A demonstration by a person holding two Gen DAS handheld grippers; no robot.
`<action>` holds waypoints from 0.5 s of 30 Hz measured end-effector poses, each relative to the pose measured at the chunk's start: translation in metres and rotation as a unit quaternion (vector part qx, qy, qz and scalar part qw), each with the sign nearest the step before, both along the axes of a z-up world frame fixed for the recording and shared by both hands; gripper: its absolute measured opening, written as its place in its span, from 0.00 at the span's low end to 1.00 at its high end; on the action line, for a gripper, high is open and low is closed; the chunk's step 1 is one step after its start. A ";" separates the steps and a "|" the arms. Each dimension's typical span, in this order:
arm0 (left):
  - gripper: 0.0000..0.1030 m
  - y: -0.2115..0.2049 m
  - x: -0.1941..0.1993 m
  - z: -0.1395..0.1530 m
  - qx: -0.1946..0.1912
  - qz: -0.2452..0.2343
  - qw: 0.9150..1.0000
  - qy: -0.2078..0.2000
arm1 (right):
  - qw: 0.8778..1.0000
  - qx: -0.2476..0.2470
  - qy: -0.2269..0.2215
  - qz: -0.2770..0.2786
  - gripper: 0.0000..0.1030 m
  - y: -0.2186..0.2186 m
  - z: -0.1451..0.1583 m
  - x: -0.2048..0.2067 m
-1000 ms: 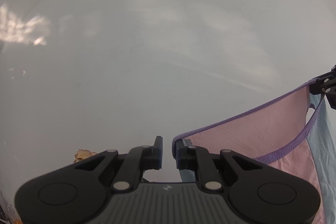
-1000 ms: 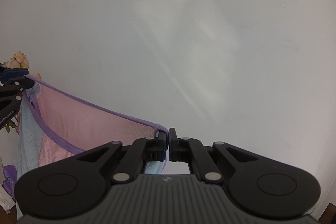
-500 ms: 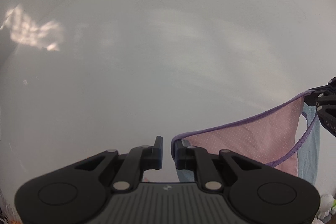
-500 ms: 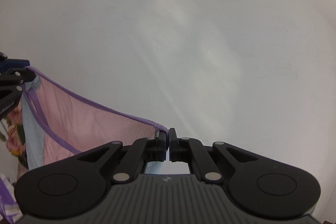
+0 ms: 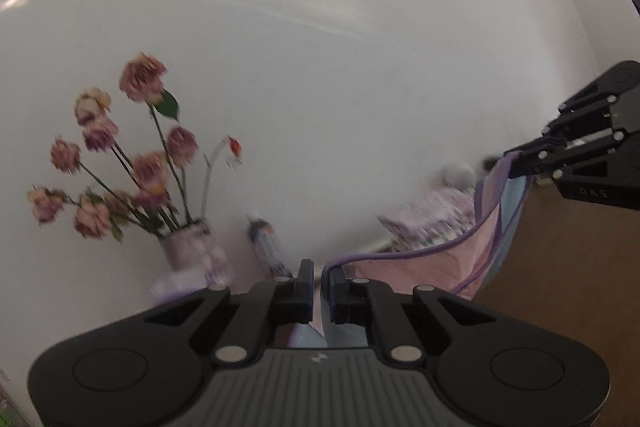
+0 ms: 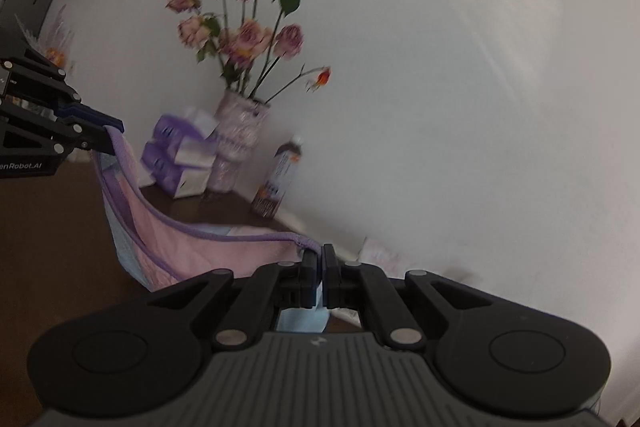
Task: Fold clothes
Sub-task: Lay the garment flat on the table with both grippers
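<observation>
A pink dotted garment (image 5: 420, 263) with purple trim and a pale blue layer hangs slack between my two grippers above a brown table (image 5: 560, 287). My left gripper (image 5: 318, 287) is shut on one corner of the trim. At the right edge of the left wrist view, my right gripper (image 5: 510, 163) pinches the other corner. In the right wrist view the right gripper (image 6: 319, 259) is shut on the garment (image 6: 200, 247), which runs left to the left gripper (image 6: 112, 135). The lower part of the garment is hidden behind the gripper bodies.
A vase of dried pink roses (image 6: 240, 131) stands against the white wall at the back of the table (image 6: 52, 227), with purple tissue packs (image 6: 180, 155) to its left and a bottle (image 6: 280, 179) to its right. A dark tall appliance fills the far left.
Both views have swung down from the blank wall, so the table, vase and bottle now show. The garment has come lower and sags instead of being stretched taut.
</observation>
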State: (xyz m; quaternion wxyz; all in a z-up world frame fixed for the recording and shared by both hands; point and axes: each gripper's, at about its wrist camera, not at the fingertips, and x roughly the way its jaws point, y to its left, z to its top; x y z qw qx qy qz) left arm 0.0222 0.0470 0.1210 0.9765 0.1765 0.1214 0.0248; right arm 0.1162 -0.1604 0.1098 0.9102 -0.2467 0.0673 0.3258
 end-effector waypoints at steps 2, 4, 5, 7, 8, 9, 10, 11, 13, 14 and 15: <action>0.05 -0.004 -0.020 -0.025 -0.013 -0.019 0.999 0.042 | 0.999 -0.012 0.030 0.005 0.01 -0.016 -0.017 -0.019; 0.05 -0.020 -0.043 -0.054 -0.024 -0.030 0.997 0.070 | 0.998 -0.023 0.051 0.008 0.01 -0.029 -0.032 -0.036; 0.05 -0.026 -0.053 -0.067 -0.023 -0.029 0.996 0.083 | 0.998 -0.029 0.059 0.008 0.01 -0.036 -0.039 -0.044; 0.05 -0.034 -0.069 -0.086 -0.015 -0.024 0.994 0.103 | 0.997 -0.036 0.074 0.009 0.01 -0.045 -0.050 -0.058; 0.05 -0.037 -0.075 -0.092 -0.011 -0.022 0.994 0.111 | 0.996 -0.039 0.080 0.009 0.01 -0.049 -0.055 -0.064; 0.05 -0.039 -0.080 -0.097 -0.009 -0.022 0.993 0.117 | 0.995 -0.042 0.086 0.009 0.01 -0.053 -0.060 -0.070; 0.05 -0.039 -0.082 -0.099 -0.008 -0.022 0.992 0.122 | 0.995 -0.042 0.089 0.009 0.01 -0.057 -0.065 -0.077; 0.05 -0.040 -0.084 -0.099 -0.006 -0.023 0.992 0.124 | 0.995 -0.043 0.092 0.009 0.01 -0.059 -0.070 -0.082; 0.05 -0.040 -0.085 -0.098 0.007 -0.021 0.992 0.123 | 0.994 -0.044 0.095 0.006 0.01 -0.057 -0.075 -0.088; 0.05 -0.040 -0.086 -0.098 0.014 -0.020 0.992 0.123 | 0.994 -0.044 0.096 0.005 0.01 -0.056 -0.078 -0.091; 0.05 -0.040 -0.088 -0.100 0.019 -0.020 0.992 0.123 | 0.994 -0.044 0.096 0.003 0.01 -0.055 -0.081 -0.093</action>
